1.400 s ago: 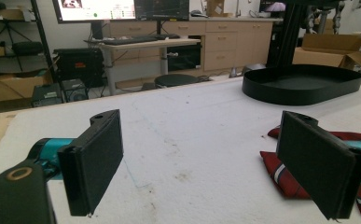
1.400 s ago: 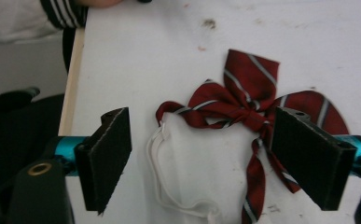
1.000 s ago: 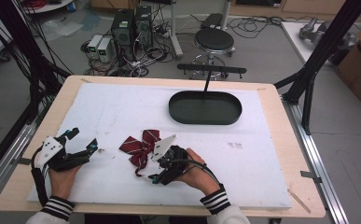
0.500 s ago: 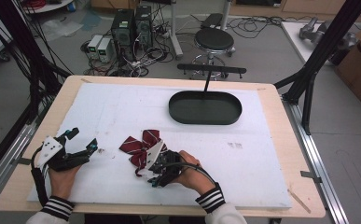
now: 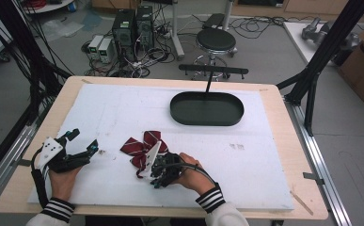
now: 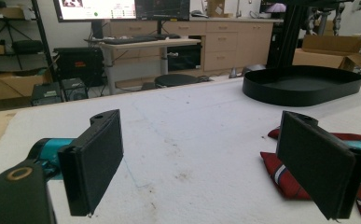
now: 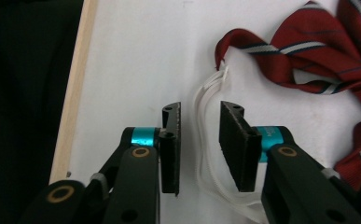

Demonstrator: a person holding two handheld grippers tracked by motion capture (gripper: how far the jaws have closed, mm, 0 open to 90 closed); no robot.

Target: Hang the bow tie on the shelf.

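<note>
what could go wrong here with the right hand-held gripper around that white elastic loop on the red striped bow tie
1. The right hand-held gripper has its jaws partly open around the thin white elastic loop. The strand is narrow, so it may slip out as the jaws close.
2. The loop joins the red striped fabric bow tie at one corner, so a pull could likely drag or twist the bow.
3. The left hand-held gripper is open, off the bow, so nothing steadies it.
</note>
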